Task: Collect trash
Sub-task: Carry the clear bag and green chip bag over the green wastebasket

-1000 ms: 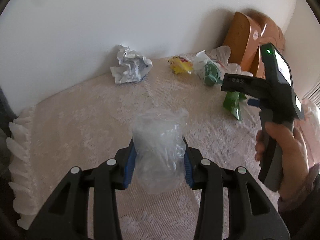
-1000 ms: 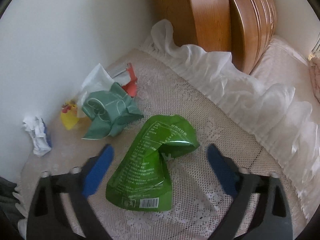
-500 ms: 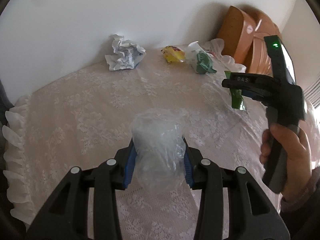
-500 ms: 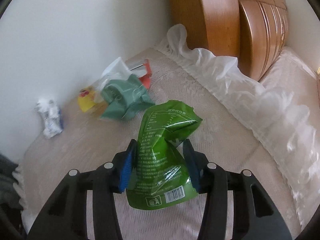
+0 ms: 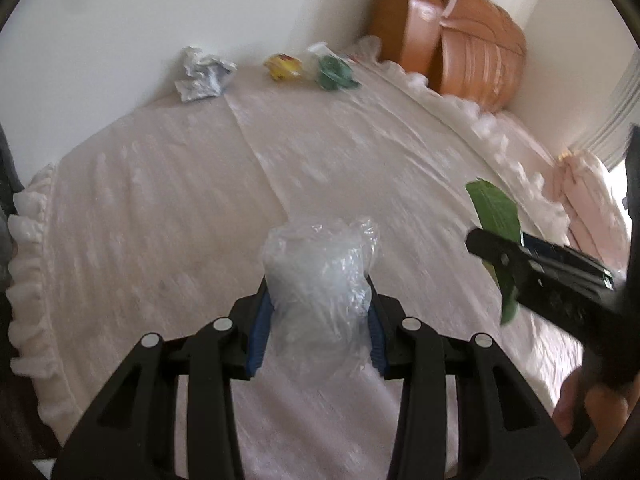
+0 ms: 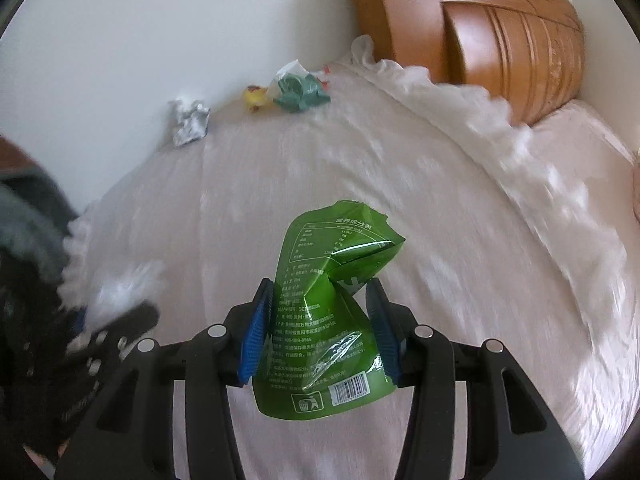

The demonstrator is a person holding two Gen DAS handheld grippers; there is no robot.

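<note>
My left gripper (image 5: 318,312) is shut on a crumpled clear plastic bag (image 5: 320,280) and holds it above the lace-covered bed. My right gripper (image 6: 320,320) is shut on a green foil pouch (image 6: 328,320), also lifted off the bed. The pouch and right gripper show at the right of the left wrist view (image 5: 496,220). Left on the bed by the wall are a crumpled white paper (image 5: 202,74), a yellow wrapper (image 5: 282,66) and a dark green wrapper (image 5: 334,74). They also show in the right wrist view: paper (image 6: 190,122), yellow wrapper (image 6: 256,96), green wrapper (image 6: 300,90).
A pale lace bedspread (image 5: 320,168) with a ruffled edge (image 6: 460,104) covers the bed. A wooden headboard (image 6: 480,20) stands at the far right corner against the white wall. A pink pillow (image 5: 592,196) lies at the right. Dark clothing (image 6: 28,240) is at the left.
Both grippers have pulled back and up from the far trash, each carrying its item. The right gripper closed on the green pouch and lifted it off the bed.
</note>
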